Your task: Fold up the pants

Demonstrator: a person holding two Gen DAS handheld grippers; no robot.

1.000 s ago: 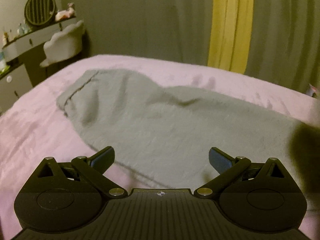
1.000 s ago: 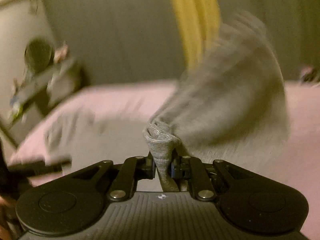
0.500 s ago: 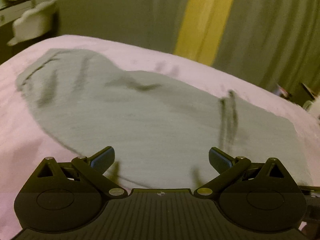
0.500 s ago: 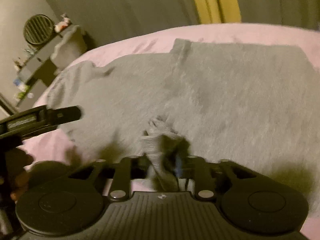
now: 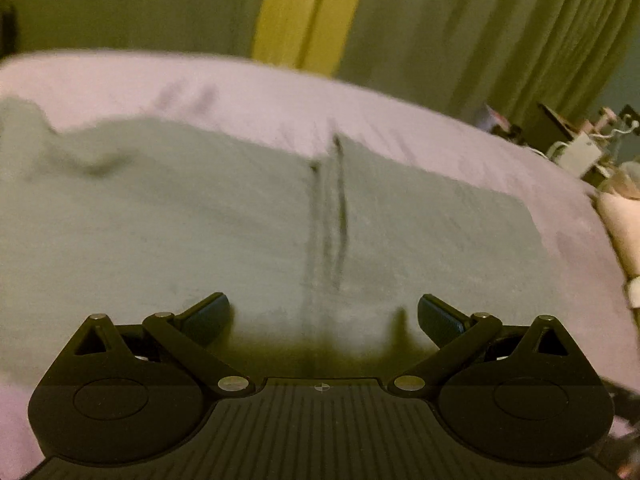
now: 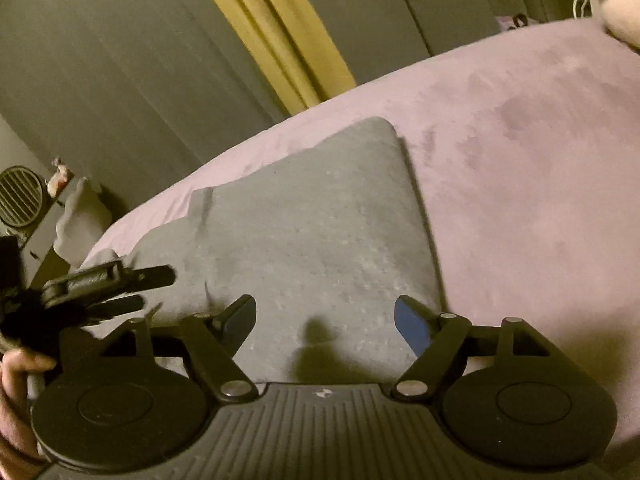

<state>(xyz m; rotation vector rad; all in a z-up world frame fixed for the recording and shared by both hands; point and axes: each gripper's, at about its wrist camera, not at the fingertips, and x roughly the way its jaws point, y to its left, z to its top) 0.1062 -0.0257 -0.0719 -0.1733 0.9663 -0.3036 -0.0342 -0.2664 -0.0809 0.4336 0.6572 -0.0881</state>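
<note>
Grey pants [image 5: 240,220] lie flat on a pink bedspread [image 5: 440,140], with a folded layer whose edge runs down the middle. My left gripper [image 5: 324,314] is open and empty just above the near edge of the cloth. In the right wrist view the pants [image 6: 320,232] lie spread ahead, their far corner pointing away. My right gripper [image 6: 325,320] is open and empty over the near part of the cloth. The left gripper [image 6: 108,280] shows at the left edge of that view, held by a hand.
The pink bedspread [image 6: 540,160] extends to the right of the pants. Grey curtains with a yellow strip [image 5: 308,12] hang behind the bed. A shelf with a round fan [image 6: 20,196] stands at the left. Clutter [image 5: 580,148] sits at the bed's right end.
My right gripper was shut on a bunch of grey cloth; it has laid it down and opened. The left gripper has swung to the right along the pants, staying open.
</note>
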